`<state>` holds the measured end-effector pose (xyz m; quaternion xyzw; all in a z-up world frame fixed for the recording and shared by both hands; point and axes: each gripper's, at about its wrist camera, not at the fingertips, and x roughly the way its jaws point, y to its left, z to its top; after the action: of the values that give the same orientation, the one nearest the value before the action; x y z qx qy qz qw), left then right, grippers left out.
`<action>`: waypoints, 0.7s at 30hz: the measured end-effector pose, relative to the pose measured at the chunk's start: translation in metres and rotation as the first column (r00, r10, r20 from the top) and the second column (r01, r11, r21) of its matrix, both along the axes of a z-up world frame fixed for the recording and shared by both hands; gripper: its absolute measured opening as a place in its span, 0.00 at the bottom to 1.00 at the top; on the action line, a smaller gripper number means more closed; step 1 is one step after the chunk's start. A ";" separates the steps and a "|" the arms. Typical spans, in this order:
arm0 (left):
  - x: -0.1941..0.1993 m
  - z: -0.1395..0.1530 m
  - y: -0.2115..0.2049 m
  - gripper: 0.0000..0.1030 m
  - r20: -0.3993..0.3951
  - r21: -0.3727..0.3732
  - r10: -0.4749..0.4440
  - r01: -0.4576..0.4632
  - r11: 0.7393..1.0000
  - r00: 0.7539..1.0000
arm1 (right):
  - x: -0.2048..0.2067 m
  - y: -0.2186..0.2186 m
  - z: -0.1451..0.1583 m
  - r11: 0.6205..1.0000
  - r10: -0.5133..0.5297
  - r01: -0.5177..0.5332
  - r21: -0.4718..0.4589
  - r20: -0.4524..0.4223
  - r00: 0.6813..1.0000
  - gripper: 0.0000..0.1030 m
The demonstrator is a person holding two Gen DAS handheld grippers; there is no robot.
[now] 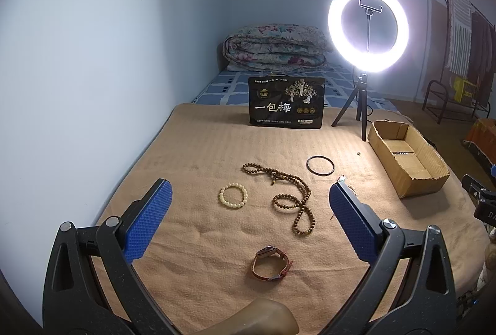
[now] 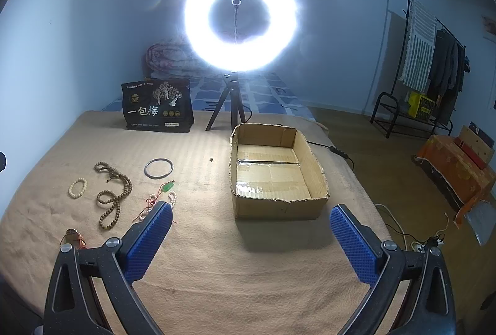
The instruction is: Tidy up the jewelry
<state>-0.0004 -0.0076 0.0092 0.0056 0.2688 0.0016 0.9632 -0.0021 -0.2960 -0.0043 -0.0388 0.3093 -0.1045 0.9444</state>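
The jewelry lay loose on the tan blanket (image 1: 198,149): cream bead bracelet (image 1: 233,196), long wooden bead strand (image 1: 288,198), dark bangle (image 1: 321,165), watch (image 1: 270,263) nearest us. Off to the right sat the cardboard box (image 2: 279,204), open-topped. Behind, a lit ring light (image 1: 368,28) blazed beside a black snack bag (image 1: 286,102). We held the left tongs (image 1: 249,195) spread wide, empty; the right tongs (image 2: 251,215) likewise, touching nothing.
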 end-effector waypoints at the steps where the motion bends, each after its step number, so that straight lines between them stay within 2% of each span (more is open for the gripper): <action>1: 0.000 0.000 0.000 1.00 0.000 0.000 -0.001 0.001 1.000 1.000 | 0.000 0.000 0.000 1.000 0.001 -0.001 -0.001 0.000 1.000 1.00; 21: 0.001 -0.005 -0.006 1.00 -0.004 0.004 -0.005 0.005 1.000 1.000 | 0.004 -0.001 -0.004 1.000 0.014 -0.014 0.005 -0.008 1.000 1.00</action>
<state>0.0010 -0.0139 0.0045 0.0081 0.2707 -0.0002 0.9626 0.0017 -0.2972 -0.0087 -0.0390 0.3132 -0.0967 0.9440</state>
